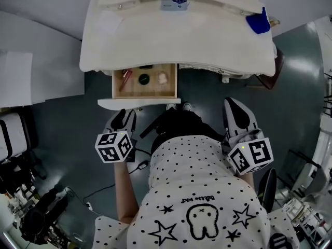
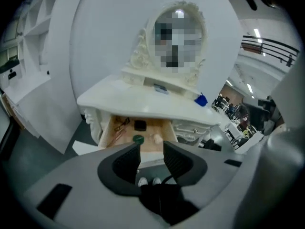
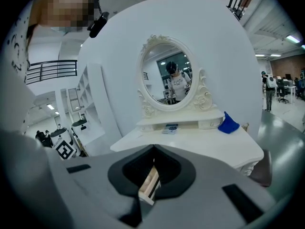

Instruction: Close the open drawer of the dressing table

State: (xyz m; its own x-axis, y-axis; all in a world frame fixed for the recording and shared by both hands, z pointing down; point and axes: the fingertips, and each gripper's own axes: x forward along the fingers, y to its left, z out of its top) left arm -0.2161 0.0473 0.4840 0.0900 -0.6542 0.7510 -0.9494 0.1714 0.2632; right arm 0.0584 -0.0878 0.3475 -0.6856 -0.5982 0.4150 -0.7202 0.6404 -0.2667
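Task thing: the drawer [image 1: 144,79] of the dressing table [image 1: 218,40] stands pulled well out from under the tabletop's left half. Its white front panel [image 1: 139,103] is the part nearest the person.

Progress: judged as not begun. The drawer is fully open and neither gripper touches it; the whole push inward remains.

Left gripper [image 1: 124,118]: released, with its jaws standing apart and nothing between the pads. In the head view it hovers just beside the front panel, at 6 o'clock of the drawer. Its own view looks through the gap at the drawer's front edge.

Right gripper [image 1: 236,110]: clenched, with its jaw tips meeting and nothing held. It hangs at about 4 o'clock of the drawer, well apart from it and pointing toward the table's right half.

Drawer contents: a green round item [image 1: 143,79] lies at the centre. A pale lump [image 1: 162,78] lies at 3 o'clock of it, a reddish slender item [image 1: 125,79] at 9 o'clock and a small dark item [image 1: 146,67] at 12 o'clock. All lie low inside the walls and look unlikely to catch.

Surroundings: an oval mirror [image 3: 170,75] stands at the back of the table and a blue object [image 1: 258,22] at 2 o'clock of the tabletop. The person's shoes [image 1: 179,107] stand at 5 o'clock of the drawer.

Obstruction: none visible along the drawer's path. The person's legs stand near its right corner but clear of it.
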